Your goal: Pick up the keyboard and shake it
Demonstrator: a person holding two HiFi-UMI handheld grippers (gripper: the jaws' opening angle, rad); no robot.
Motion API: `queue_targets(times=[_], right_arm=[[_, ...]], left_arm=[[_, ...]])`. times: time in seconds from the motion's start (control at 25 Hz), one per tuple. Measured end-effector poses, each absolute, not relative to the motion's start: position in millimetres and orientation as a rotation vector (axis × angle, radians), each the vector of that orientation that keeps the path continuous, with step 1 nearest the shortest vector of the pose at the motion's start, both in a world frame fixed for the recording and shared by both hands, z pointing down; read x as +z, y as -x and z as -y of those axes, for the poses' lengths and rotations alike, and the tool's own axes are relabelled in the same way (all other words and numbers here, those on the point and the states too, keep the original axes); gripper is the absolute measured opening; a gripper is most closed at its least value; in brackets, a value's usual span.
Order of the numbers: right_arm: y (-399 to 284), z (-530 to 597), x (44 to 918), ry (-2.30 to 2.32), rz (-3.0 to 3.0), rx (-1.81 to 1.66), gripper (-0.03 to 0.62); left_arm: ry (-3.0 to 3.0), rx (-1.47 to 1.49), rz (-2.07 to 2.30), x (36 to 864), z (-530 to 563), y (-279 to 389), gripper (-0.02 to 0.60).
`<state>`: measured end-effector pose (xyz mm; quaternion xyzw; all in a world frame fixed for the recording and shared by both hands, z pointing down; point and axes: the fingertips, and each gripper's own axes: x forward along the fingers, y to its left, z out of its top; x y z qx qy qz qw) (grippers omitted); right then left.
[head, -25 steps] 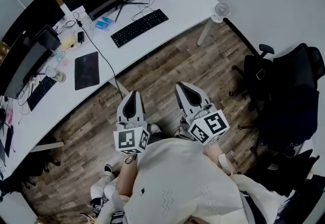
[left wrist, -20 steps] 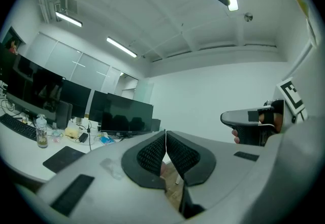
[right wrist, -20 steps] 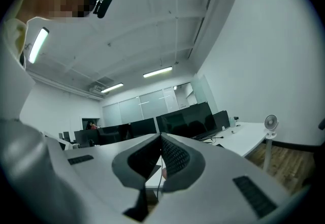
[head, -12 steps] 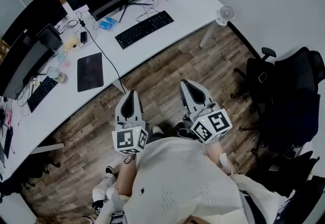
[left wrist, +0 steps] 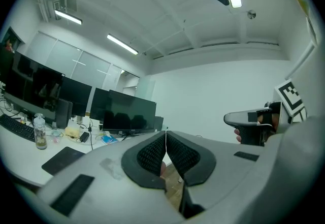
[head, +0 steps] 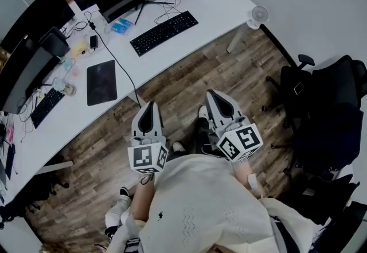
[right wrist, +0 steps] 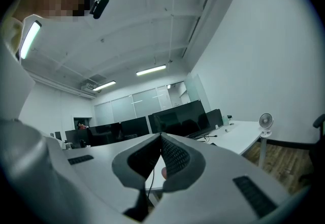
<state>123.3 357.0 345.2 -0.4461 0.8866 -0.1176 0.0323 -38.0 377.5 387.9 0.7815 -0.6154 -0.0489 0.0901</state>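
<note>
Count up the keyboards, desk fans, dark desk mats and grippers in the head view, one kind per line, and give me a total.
Keyboards: 2, the centre keyboard and the left keyboard
Desk fan: 1
Dark desk mat: 1
Grippers: 2, the left gripper and the right gripper
Total: 6

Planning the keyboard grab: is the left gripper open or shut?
Shut. The jaws of the left gripper touch at the tips, nothing between them.

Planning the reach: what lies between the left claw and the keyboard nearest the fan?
Head view: from the left claw, bare wood floor, then the white desk edge, then the keyboard. A black cable hangs just left.
</note>
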Motion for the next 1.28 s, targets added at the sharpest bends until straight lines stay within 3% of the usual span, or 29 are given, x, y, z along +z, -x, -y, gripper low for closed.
queue_targets(times=[0.84, 1.28], right_arm=[[-114, -189, 345, 1.213, -2.820, -0.413, 0.001], [-150, -105, 338, 1.151, -2.868, -0.404, 0.000]], left_arm=[[-2.205, -0.114, 1.995, 379, -235, 40, 0.014], [-2.119, -0.132, 2.066, 378, -163, 5, 0.014]])
